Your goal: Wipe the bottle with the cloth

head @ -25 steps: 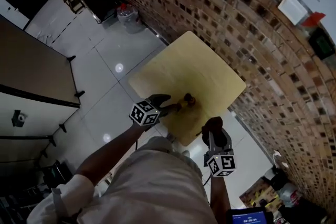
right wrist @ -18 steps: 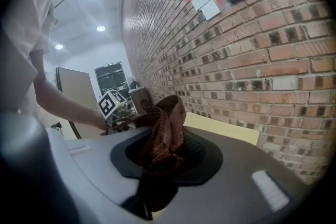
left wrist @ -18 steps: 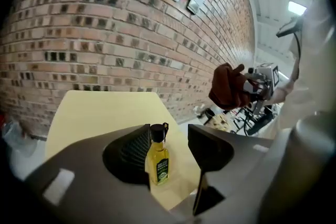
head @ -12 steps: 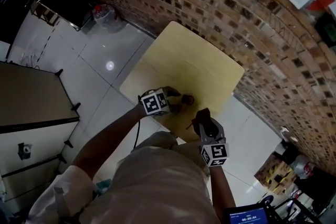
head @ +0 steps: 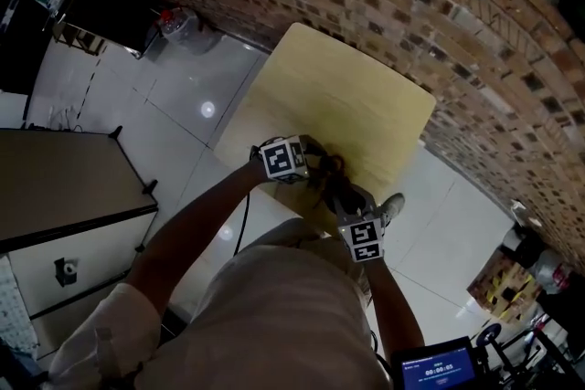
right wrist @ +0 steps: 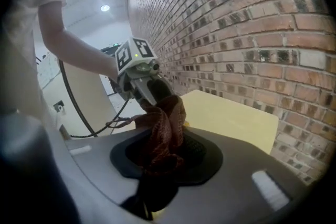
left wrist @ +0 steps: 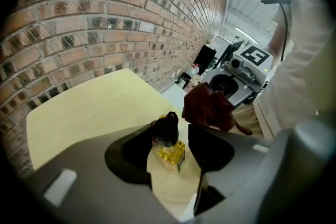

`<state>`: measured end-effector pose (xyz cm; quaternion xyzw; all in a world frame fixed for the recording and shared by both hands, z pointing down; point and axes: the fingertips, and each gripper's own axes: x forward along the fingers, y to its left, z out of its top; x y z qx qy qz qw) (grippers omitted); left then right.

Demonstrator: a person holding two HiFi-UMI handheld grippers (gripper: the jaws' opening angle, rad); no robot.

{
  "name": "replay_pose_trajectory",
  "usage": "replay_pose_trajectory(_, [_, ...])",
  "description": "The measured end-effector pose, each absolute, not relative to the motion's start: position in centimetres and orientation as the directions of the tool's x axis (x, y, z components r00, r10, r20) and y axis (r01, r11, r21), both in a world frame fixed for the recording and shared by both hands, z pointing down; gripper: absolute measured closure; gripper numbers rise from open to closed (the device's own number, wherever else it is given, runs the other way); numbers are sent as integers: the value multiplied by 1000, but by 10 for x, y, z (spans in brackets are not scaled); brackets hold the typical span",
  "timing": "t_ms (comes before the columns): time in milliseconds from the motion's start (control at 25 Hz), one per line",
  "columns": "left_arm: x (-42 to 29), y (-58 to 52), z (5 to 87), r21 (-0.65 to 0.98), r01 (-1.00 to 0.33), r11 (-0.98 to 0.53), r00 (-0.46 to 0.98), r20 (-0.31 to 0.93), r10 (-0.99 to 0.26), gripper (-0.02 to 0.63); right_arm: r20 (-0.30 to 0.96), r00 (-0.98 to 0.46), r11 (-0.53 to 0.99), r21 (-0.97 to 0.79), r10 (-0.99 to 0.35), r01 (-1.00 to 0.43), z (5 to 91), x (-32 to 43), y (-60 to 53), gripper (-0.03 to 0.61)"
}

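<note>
A small bottle of yellow liquid with a black cap stands upright between the jaws of my left gripper, which hold it by its sides over the pale wooden table. My right gripper is shut on a bunched dark red cloth. In the left gripper view that cloth hangs just right of the bottle's cap, close to it; whether they touch I cannot tell. In the head view the left gripper and right gripper meet tip to tip near the table's near edge.
A brick wall runs along the table's far side. White tiled floor lies to the left, with a bagged bin by the wall and a dark cabinet. A cable trails from the left gripper.
My right gripper has moved up from the table's near edge to the left gripper, bringing the cloth beside the bottle. The left gripper and bottle shifted slightly.
</note>
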<state>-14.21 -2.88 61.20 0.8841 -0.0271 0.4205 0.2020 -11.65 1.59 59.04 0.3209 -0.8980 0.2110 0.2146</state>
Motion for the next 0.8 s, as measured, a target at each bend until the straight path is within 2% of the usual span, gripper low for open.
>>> replay_pose_trajectory(120, [-139,-26,621,344,-217,-913,620,771,143,382,527,-712,728,-232,-464,-645,600,-130,19,480])
replay_pose_trajectory(240, [-137,-32,622,358,-245,-901,615,776,141,429,532,-712,752,-195,-459,-630,607,-140,21,480])
replay_pose_trajectory(480, [-137,-31,625,418,-260,-870,603,774,192,433,548,-672,819,42,-497,-572,609,-162,29,480])
replay_pose_trajectory(600, [-138,-32,626,427,-276,-861,597,778,195,436,558,-610,786,131,-562,-604,618,-168,25,480])
replay_pose_trajectory(800, [-138,-35,627,433,-338,-836,600,783,164,439,567,-530,716,161,-630,-679,633,-172,16,480])
